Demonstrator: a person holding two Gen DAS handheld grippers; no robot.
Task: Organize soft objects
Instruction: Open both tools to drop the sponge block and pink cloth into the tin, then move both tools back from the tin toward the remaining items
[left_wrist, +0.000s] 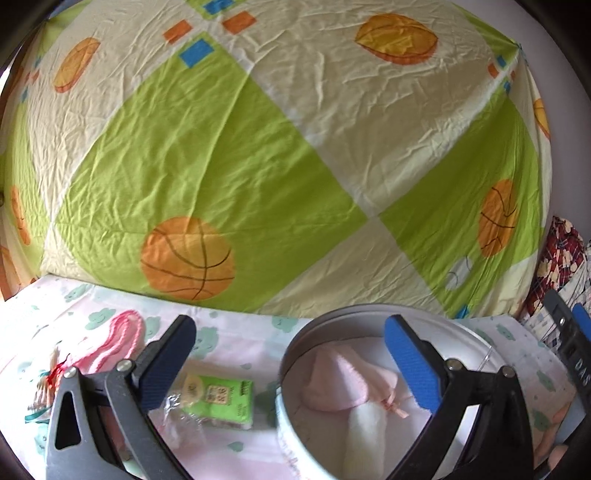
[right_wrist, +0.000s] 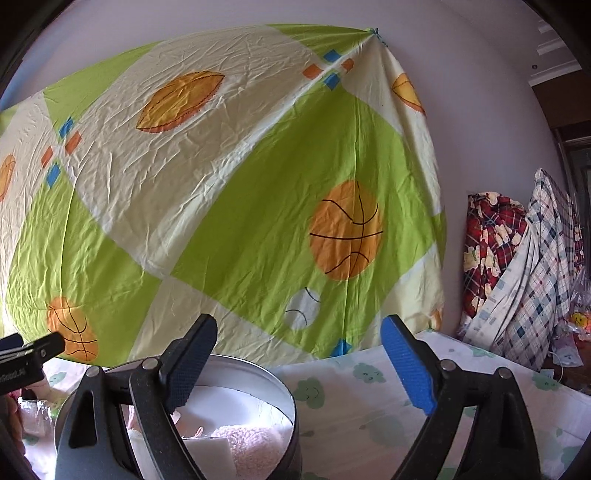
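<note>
My left gripper (left_wrist: 291, 363) is hanging wide open and holding nothing, with the round tin (left_wrist: 295, 435) at five o'clock cradling a pink cloth (left_wrist: 340, 384) and a white fluffy piece (left_wrist: 360, 439). All of it is sitting on a cloud-print sheet (left_wrist: 236, 339), under a green and cream basketball-print cloth (left_wrist: 258, 147) draping the wall at twelve o'clock. My right gripper (right_wrist: 299, 363) is also gaping empty, its left finger (right_wrist: 188, 365) reaching over the tin's rim, plaid bedding (right_wrist: 517, 280) piling up at three o'clock.
</note>
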